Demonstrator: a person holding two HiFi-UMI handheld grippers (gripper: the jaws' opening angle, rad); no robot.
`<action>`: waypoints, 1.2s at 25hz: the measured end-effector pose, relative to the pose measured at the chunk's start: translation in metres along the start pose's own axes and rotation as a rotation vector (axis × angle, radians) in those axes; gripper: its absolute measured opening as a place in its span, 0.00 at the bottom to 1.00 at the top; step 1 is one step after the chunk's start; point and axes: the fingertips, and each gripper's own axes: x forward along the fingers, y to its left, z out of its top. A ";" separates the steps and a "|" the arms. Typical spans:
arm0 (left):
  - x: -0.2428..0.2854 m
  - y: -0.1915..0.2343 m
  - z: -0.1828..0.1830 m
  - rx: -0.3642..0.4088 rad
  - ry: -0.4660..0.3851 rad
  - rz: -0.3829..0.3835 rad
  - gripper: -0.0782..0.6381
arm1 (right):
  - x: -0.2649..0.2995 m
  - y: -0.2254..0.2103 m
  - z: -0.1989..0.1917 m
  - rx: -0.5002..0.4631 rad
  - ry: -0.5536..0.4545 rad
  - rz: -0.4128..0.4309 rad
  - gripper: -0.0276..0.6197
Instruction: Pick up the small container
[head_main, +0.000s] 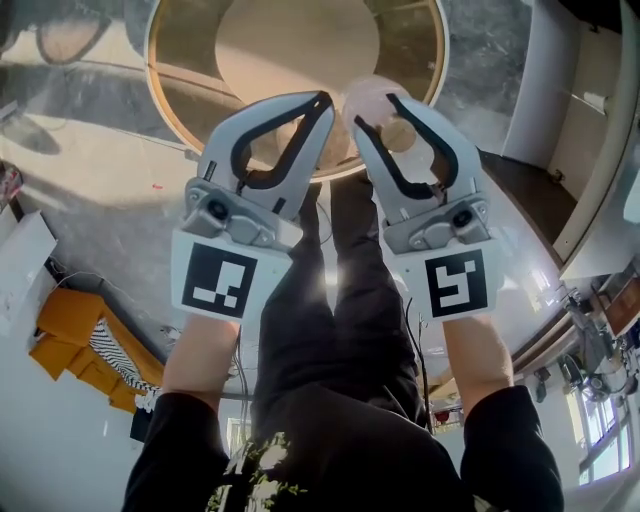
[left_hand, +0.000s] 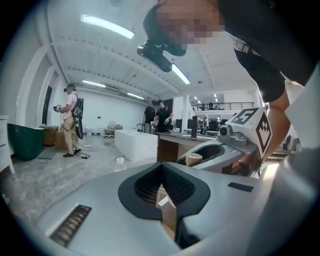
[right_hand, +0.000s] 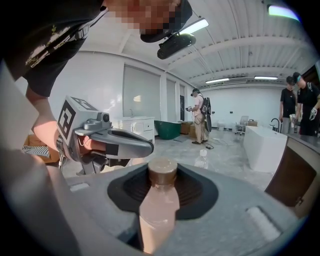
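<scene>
Two hazards noted from here. First: slip of the small pale-pink plastic bottle with the brown cap (right_hand: 159, 202) out of the right gripper (head_main: 376, 108); clamped only across its upper body, just under the cap, with the lower part hanging free beneath the pads; likely cause, any slackening of the squeeze or a sudden jerk; judged consequence, a drop onto the round wooden table with the pale top (head_main: 162, 85) below. Second: a knock from the left gripper (head_main: 322, 100), carried just beside the right one, tips near the bottle; likely cause, any drift of the two hands towards each other.

Fingers, right: roughly half closed, dark ribbed pads (right_hand: 194, 191) pressed on either side of the bottle; bottle roughly upright between them, cap standing above the jaws. Fingers, left: brought together at the tips, nothing between them; only a narrow gap lower down, with wood visible through it.

Pose: both forearms stretched forward side by side in the head view, left gripper at left, right gripper at right; both aimed outward and slightly downward, marker cubes nearest the body; tips converging towards the middle, over the near rim of the table. Container off the table and in the air, in the right gripper; pick-up judged done or nearly so.
</scene>
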 end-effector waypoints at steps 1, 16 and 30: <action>-0.001 -0.001 0.006 0.005 -0.004 -0.004 0.12 | -0.003 0.000 0.006 -0.004 -0.004 -0.004 0.23; -0.030 -0.026 0.094 0.046 -0.039 0.001 0.12 | -0.060 0.008 0.090 0.006 -0.056 -0.047 0.23; -0.085 -0.041 0.178 0.089 -0.053 0.066 0.12 | -0.112 0.028 0.174 0.002 -0.084 -0.067 0.23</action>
